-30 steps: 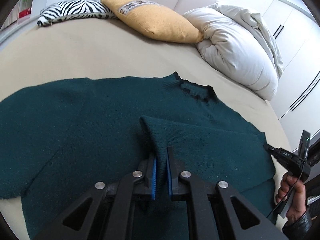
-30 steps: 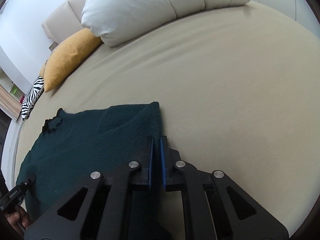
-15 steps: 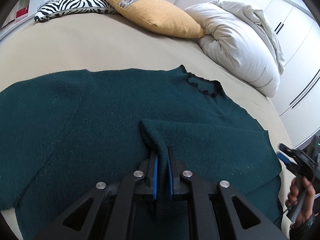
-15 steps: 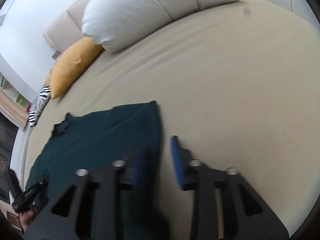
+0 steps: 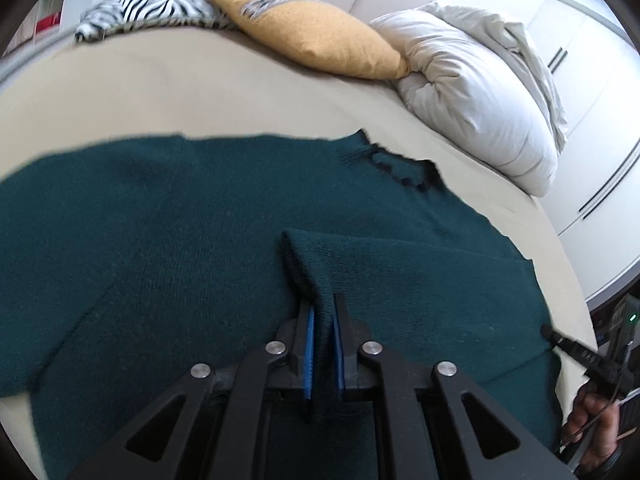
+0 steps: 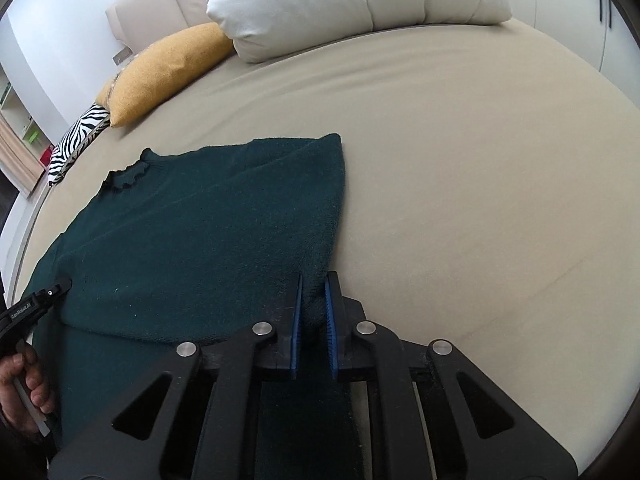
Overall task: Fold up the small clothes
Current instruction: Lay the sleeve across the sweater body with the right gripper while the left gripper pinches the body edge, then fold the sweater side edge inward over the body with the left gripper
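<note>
Lying flat on the bed (image 6: 460,160), the sweater (image 5: 168,240) stretches leftward from both tongs: left tongs (image 5: 322,320) pinch the folded-in sleeve cuff; right tongs (image 6: 313,300), just closing, grip its right edge.

The dark green knitted sweater (image 5: 168,248) runs off the left wrist view's left and bottom edges, its hem unseen; the zebra-striped cushion (image 5: 148,8) there is blurred, and the right hand (image 5: 596,428) is cut by the frame's corner
</note>
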The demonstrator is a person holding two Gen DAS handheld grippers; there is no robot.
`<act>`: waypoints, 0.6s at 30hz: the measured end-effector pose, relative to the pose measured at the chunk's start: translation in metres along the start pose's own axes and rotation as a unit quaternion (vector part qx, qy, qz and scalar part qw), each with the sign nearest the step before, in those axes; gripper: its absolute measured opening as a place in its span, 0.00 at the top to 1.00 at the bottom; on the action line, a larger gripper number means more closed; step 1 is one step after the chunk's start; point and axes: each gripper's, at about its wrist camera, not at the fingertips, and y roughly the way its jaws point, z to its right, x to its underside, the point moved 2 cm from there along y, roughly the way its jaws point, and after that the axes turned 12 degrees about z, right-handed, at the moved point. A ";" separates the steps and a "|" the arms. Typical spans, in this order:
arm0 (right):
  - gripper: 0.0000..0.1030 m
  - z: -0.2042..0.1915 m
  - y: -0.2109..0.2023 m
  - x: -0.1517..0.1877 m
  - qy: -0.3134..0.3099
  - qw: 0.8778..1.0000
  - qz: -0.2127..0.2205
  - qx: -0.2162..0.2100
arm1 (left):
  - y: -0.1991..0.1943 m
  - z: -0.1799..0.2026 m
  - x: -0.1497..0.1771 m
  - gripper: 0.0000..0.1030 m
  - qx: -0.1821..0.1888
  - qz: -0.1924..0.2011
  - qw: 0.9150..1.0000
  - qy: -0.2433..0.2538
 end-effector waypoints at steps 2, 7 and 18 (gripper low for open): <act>0.93 0.015 0.013 0.011 0.026 0.999 -0.008 -0.016 | 0.004 -0.007 -0.001 0.89 0.017 -0.004 1.000 -0.021; 0.82 0.020 0.014 0.008 0.017 0.999 -0.003 -0.045 | -0.012 -0.011 -0.007 0.81 0.027 -0.006 0.999 -0.038; 0.25 -0.065 -0.109 0.003 -0.051 0.983 0.172 -0.038 | -0.177 -0.168 -0.022 0.45 -0.105 0.102 0.977 -0.154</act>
